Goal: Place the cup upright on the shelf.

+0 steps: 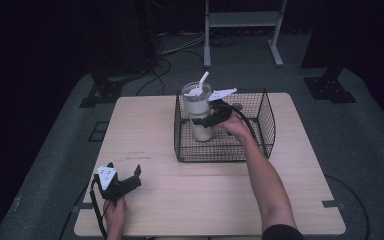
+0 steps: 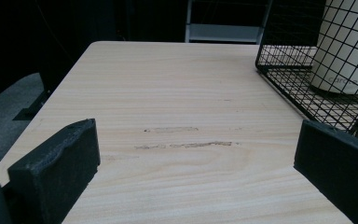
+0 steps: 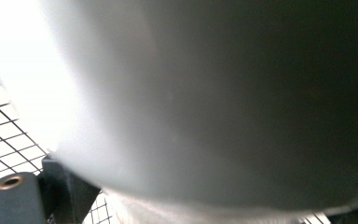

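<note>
Dim room, light wooden counter. White tumbler upright inside wire basket, centre frame, clamped by right hand-held gripper. Left hand-held gripper idle lower left, jaws spread, empty. Grasp judged complete; lift-out or release pending.

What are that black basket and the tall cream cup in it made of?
The basket looks like thin metal wire with a black coating: open square mesh you can see through. The cup seems to be smooth, matte cream plastic or coated metal, with a clear lid; I can't tell which.
</note>
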`<state>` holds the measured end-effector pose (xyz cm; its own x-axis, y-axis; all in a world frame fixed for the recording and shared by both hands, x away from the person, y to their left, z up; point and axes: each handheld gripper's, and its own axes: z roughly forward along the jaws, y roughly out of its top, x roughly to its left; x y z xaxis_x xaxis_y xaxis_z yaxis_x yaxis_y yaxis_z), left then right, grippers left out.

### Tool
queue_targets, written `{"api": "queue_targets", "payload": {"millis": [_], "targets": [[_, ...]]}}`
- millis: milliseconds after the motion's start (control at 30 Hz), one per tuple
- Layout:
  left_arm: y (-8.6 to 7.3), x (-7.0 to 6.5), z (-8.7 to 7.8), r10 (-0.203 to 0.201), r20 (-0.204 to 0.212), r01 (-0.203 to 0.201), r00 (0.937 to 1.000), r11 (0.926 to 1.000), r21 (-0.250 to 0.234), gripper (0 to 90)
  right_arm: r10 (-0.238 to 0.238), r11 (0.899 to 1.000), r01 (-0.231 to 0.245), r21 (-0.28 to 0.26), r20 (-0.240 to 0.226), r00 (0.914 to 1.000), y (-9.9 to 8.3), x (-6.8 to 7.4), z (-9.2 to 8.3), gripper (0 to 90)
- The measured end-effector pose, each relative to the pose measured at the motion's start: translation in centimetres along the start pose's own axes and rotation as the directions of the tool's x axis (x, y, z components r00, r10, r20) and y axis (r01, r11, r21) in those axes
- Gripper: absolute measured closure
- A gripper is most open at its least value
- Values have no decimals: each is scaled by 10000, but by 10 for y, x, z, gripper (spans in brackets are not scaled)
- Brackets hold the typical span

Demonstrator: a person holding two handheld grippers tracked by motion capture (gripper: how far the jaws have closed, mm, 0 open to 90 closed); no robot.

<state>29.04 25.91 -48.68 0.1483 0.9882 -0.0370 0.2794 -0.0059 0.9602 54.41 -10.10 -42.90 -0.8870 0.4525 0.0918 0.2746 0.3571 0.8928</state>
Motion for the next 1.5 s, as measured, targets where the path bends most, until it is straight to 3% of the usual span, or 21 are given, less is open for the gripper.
{"api": "queue_targets", "payload": {"millis": [300, 467, 833, 1233, 1500], "targets": [[0, -1, 0, 46, 15, -46, 10000, 10000, 8, 0, 38, 10000, -37, -38, 96, 9999, -5, -2, -6, 92], [0, -1, 0, 86, 7, -86, 10000, 10000, 11, 0, -400, 9992, 401, -7, 401, 9984, -6, -2, -8, 91], [0, -2, 1, 108, -31, -108, 9999, 9999, 27, 0, -482, 9988, 480, 71, 325, 9983, -11, -5, -13, 84], [0, -2, 1, 133, -18, -133, 9999, 9999, 16, 0, -248, 9993, 239, 281, 314, 9992, -17, -8, -22, 82], [0, -2, 1, 154, -16, -154, 9999, 9999, 19, 0, -331, 9987, 313, 396, 458, 9984, -20, -8, -26, 83]]}}
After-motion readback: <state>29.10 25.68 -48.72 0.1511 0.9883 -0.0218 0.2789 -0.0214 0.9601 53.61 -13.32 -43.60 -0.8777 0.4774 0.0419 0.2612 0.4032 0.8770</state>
